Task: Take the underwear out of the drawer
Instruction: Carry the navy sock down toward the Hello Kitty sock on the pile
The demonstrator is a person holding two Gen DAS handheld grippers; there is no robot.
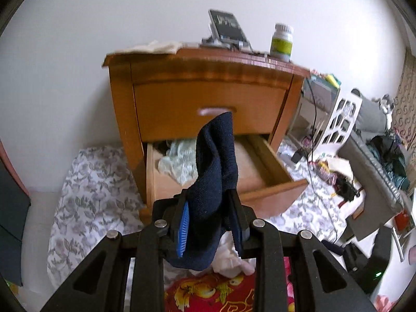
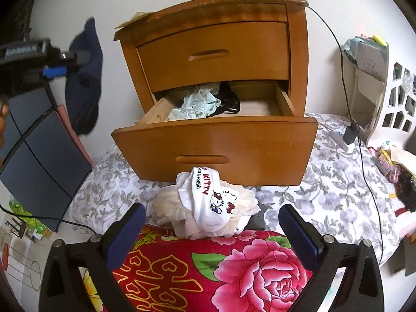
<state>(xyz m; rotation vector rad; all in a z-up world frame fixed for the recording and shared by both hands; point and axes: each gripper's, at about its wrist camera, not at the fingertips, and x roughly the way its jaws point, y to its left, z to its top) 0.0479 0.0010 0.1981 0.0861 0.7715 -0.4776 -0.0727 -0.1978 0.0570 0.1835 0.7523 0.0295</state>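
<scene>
While my left claw [image 1: 209, 208] pinches a dark navy piece of underwear [image 1: 217, 166], the cloth hangs free in the air above and in front of the open bottom drawer [image 1: 270, 189], touching nothing else. Seen from my right side, that same navy cloth [image 2: 84, 78] dangles well to the left of the nightstand [image 2: 208, 39], clear of its edge. My right claw [image 2: 209, 223] stands wide and holds nothing; between its blue pads lies a small heap of pale underwear [image 2: 208, 208] on the bed, just in front of the drawer's face. The topmost white piece reads "KITTY" in red, with smaller letters "SANRIO" beside it and a cartoon cat printed below. Beneath the heap is a red blanket [image 2: 221, 267] with a pink flower and gold characters that I cannot read. Inside the drawer remain a pale green lacy garment [image 2: 199, 101] and something black [image 2: 228, 98] toward the back left, with bare wood on the right. On top of the nightstand stand a white bottle with a green label [image 1: 282, 43], its writing too blurred to read, and a phone [image 1: 227, 27].
</scene>
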